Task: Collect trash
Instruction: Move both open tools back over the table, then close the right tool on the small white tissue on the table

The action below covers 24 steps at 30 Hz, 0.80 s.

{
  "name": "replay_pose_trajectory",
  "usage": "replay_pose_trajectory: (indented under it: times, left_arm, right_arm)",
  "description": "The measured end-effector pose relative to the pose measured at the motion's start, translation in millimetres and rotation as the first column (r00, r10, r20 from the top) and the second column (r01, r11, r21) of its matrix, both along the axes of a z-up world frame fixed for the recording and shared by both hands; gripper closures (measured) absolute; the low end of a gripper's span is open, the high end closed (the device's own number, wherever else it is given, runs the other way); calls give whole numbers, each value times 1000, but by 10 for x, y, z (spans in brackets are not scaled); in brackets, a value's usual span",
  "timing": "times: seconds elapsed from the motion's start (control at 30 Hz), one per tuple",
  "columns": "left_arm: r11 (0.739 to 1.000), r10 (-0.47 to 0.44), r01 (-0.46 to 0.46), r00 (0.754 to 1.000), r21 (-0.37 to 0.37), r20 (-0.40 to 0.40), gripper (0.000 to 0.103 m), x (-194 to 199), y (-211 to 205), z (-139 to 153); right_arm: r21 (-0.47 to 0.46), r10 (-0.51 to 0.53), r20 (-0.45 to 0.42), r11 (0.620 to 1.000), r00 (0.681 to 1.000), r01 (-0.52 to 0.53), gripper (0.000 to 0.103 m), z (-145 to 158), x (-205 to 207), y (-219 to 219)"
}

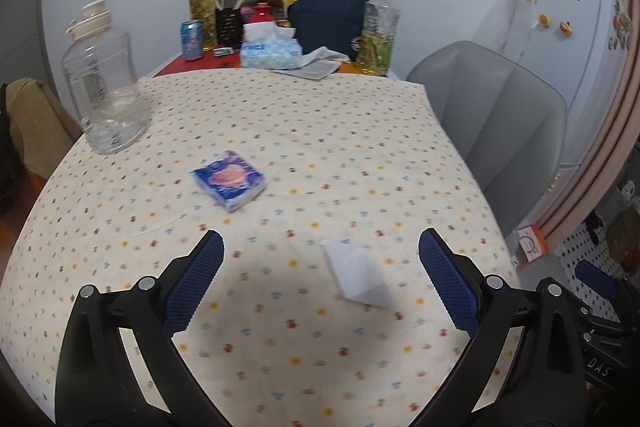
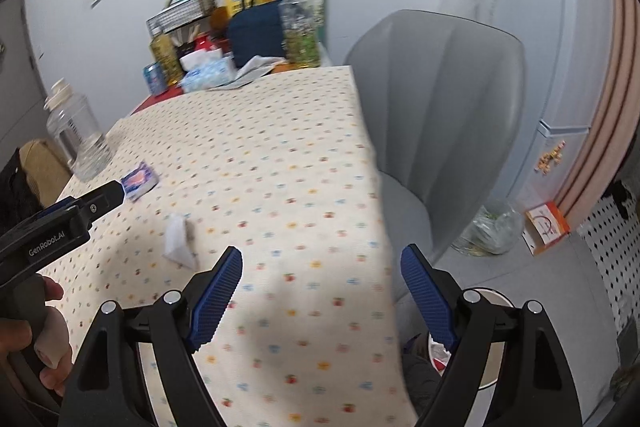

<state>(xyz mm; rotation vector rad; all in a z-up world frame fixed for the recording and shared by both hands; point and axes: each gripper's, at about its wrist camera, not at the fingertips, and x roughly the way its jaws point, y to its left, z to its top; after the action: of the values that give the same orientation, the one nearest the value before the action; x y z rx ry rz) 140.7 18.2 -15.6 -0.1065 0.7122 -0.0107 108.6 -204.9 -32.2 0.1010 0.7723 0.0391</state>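
Observation:
A crumpled white paper scrap (image 1: 358, 277) lies on the dotted tablecloth (image 1: 304, 131) between the open fingers of my left gripper (image 1: 320, 247), just ahead of them. A blue and pink tissue packet (image 1: 229, 179) lies further in, to the left. In the right wrist view the white scrap (image 2: 180, 241) and the packet (image 2: 138, 181) sit left of my right gripper (image 2: 322, 259), which is open and empty over the table's right edge. The left gripper's body (image 2: 60, 219) shows at the far left there.
A clear plastic jug (image 1: 104, 83) stands at the table's left. Bottles, a can, a tissue box (image 1: 270, 51) and a navy bag (image 1: 326, 23) crowd the far end. A grey chair (image 2: 436, 115) stands right of the table. A bin (image 2: 486, 339) sits on the floor below my right gripper.

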Motion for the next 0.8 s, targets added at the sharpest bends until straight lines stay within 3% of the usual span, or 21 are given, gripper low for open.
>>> replay_pose_trajectory:
  times: [0.37, 0.57, 0.8]
  left_arm:
    - [996, 83, -84, 996, -17, -34, 6, -82, 596, -212]
    - [992, 121, -123, 992, -31, -45, 6, -79, 852, -294]
    - [988, 151, -153, 986, -28, -66, 6, -45, 1052, -370]
  right_arm:
    - [-43, 94, -24, 995, 995, -95, 23, -85, 85, 638]
    - [-79, 129, -24, 988, 991, -131, 12, -122, 169, 935]
    - [-94, 172, -59, 980, 983, -177, 8, -262, 312, 1183]
